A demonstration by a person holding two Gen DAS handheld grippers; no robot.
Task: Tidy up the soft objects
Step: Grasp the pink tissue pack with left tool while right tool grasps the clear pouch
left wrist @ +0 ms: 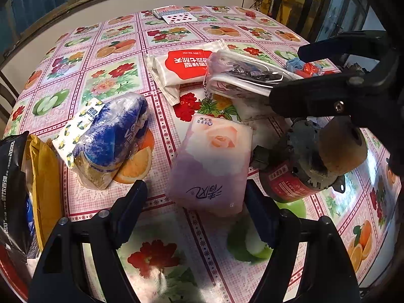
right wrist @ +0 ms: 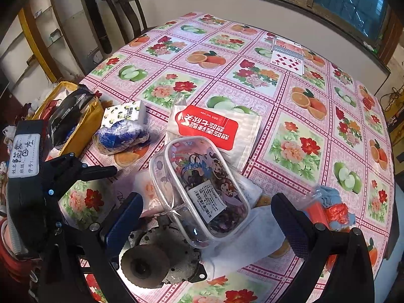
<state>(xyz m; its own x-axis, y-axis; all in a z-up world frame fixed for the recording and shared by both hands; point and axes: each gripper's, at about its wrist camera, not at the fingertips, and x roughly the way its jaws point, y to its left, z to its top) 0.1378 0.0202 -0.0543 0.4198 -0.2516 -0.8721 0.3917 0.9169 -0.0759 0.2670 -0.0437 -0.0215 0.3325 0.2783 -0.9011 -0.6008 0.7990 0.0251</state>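
Both my tongs stand apart: left tongs [left wrist: 195, 202] flank the tissue pack [left wrist: 210, 166]; right tongs [right wrist: 209, 217] straddle the pouch [right wrist: 199, 189].

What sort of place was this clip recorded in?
Most likely a lived-in home room, at a dining table. The table wears a fruit-and-flower oilcloth, a wooden chair stands at its far side, and playing cards lie near the window wall.

Glare is being thrown off the glossy, smooth tablecloth [left wrist: 116, 58]. Soft, shiny plastic film is being shown by the tissue pack [left wrist: 212, 166] between the left gripper's [left wrist: 195, 210] matt black plastic fingers. Clear glossy plastic is being shown by the pouch [right wrist: 197, 189]; rough, dull metal by the motor [right wrist: 161, 257] beneath it.
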